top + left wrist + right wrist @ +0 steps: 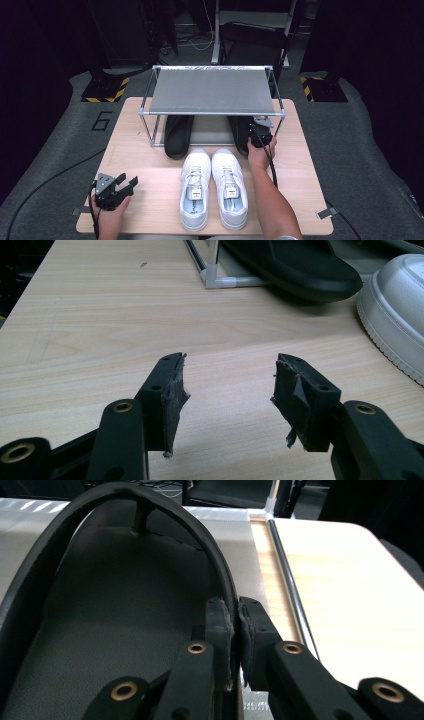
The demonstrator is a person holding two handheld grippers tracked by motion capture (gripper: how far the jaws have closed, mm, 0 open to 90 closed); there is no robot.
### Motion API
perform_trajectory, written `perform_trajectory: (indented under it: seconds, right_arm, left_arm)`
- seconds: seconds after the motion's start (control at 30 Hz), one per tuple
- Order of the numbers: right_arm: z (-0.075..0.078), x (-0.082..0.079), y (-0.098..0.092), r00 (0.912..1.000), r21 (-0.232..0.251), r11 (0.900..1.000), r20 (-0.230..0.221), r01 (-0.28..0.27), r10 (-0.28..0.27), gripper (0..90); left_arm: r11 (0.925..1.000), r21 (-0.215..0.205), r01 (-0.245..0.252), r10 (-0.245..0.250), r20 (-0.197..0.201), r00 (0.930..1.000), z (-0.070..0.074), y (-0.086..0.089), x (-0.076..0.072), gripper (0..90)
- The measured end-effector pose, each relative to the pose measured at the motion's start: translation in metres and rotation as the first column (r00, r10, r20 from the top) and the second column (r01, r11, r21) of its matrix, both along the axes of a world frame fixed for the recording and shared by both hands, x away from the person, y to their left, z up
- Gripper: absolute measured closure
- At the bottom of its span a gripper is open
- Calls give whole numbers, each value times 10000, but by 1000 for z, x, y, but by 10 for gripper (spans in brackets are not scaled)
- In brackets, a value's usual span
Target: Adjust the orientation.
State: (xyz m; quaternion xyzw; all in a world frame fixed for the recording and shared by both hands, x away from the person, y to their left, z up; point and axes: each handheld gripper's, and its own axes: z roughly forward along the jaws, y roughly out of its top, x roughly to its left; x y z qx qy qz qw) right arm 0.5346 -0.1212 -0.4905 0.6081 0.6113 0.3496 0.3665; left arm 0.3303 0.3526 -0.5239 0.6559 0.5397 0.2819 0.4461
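High view: pale wooden table (150, 165) on grey, apparently carpeted floor (60, 130).

Light wooden table (145, 165). Carries: metal-frame shelf rack (210, 90); white sneaker pair (214, 187). Black slippers (178, 136) under rack.

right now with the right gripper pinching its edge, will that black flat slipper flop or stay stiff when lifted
The black flat slipper is thin-walled and probably light. The right gripper pinches only its rim, so it may sag or swing. Its textured sole looks grippy, so a slip seems unlikely.
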Motion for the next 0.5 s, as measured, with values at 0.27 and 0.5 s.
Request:
perform_trajectory:
  seconds: [0.27, 0.5]
  right_arm:
    - [-5, 9, -6, 9995, -440, 9986, 25, 309, -308, 834]
    - [-7, 13, -4, 9970, -307, 9967, -152, 757, -762, 828]
  left_arm:
    - [9999, 21, 166, -166, -106, 9998, 0, 0, 0, 456]
    - [9998, 44, 170, -170, -141, 9998, 0, -1, -1, 457]
